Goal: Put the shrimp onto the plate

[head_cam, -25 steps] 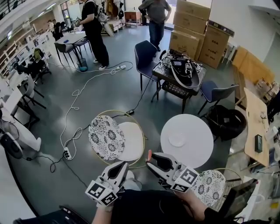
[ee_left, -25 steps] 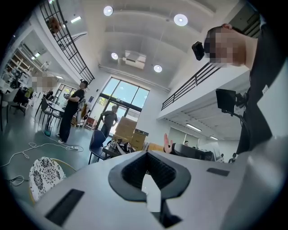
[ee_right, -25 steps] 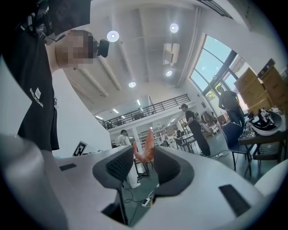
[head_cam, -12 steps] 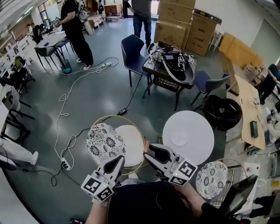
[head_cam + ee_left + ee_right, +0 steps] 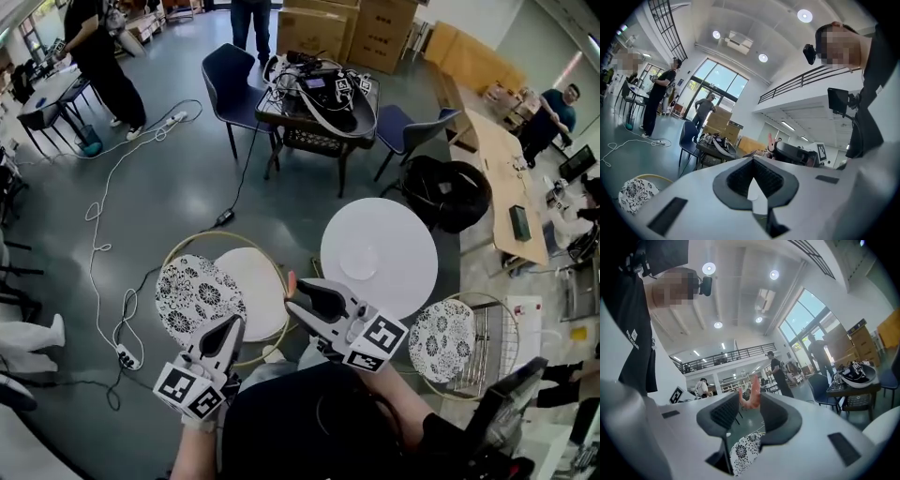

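Note:
A pink shrimp sticks up from the tips of my right gripper, which is shut on it. In the right gripper view the shrimp stands pinched between the two dark pads of that gripper. The small white plate lies on the round white table, ahead and to the right of the shrimp. My left gripper hangs lower left with its jaws together and nothing in them. The left gripper view shows its pads meeting, and the shrimp beyond.
A chair with a black-and-white patterned cushion and a white seat stands left of the table. Another patterned chair sits at the right. Cables trail over the floor. A cluttered cart, blue chairs and people stand farther off.
The view has swung: table, plate and chairs slid left and up in the picture. Both grippers keep their pose, the right one holding the shrimp throughout.

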### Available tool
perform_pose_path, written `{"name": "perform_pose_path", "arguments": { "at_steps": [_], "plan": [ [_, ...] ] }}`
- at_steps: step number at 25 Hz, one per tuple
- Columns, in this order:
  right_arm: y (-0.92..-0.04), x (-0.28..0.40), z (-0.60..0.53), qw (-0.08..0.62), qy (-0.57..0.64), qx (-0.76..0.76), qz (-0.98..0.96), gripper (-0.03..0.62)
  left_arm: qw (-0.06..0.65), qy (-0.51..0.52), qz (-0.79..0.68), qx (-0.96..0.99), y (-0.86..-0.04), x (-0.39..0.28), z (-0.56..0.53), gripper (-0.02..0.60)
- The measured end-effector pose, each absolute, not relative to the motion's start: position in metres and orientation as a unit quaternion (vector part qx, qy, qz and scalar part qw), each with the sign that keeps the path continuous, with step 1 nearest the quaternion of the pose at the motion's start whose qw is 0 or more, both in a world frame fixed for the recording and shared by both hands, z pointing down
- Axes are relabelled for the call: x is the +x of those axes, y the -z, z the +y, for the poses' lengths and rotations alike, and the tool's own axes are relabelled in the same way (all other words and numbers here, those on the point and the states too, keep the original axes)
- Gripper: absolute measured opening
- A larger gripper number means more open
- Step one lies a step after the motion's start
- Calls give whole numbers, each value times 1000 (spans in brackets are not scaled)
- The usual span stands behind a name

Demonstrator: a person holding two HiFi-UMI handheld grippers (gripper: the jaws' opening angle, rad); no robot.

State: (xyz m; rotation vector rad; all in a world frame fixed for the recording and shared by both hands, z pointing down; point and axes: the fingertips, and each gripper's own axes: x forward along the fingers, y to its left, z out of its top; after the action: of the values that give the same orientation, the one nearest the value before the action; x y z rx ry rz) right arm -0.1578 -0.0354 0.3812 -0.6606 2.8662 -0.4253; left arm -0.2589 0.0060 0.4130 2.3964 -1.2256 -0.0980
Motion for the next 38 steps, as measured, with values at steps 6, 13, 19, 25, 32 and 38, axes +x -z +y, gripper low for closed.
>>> {"name": "perform_pose_path", "arguments": {
  "at_steps": [6, 13, 19, 25, 32, 38],
  "plan": [
    [-398, -132, -61, 77, 159, -251, 952, 149, 238, 19, -426, 873, -422, -241, -16, 5],
    [-421, -93, -97, 64, 173, -275, 944, 149, 247, 5, -419, 874, -431, -213, -47, 5],
    [-450, -51, -130, 48, 190, -301, 933, 149, 252, -7, -420, 872, -435, -185, -71, 5],
    [-494, -20, -154, 1, 195, -323, 926, 149, 247, -15, -427, 870, -441, -168, -87, 5],
    [-547, 26, -181, -46, 223, -340, 913, 149, 247, -27, -434, 866, -443, -135, -108, 5],
    [-597, 49, -195, -91, 247, -354, 897, 149, 251, -38, -445, 859, -447, -123, -116, 5]
  ]
}}
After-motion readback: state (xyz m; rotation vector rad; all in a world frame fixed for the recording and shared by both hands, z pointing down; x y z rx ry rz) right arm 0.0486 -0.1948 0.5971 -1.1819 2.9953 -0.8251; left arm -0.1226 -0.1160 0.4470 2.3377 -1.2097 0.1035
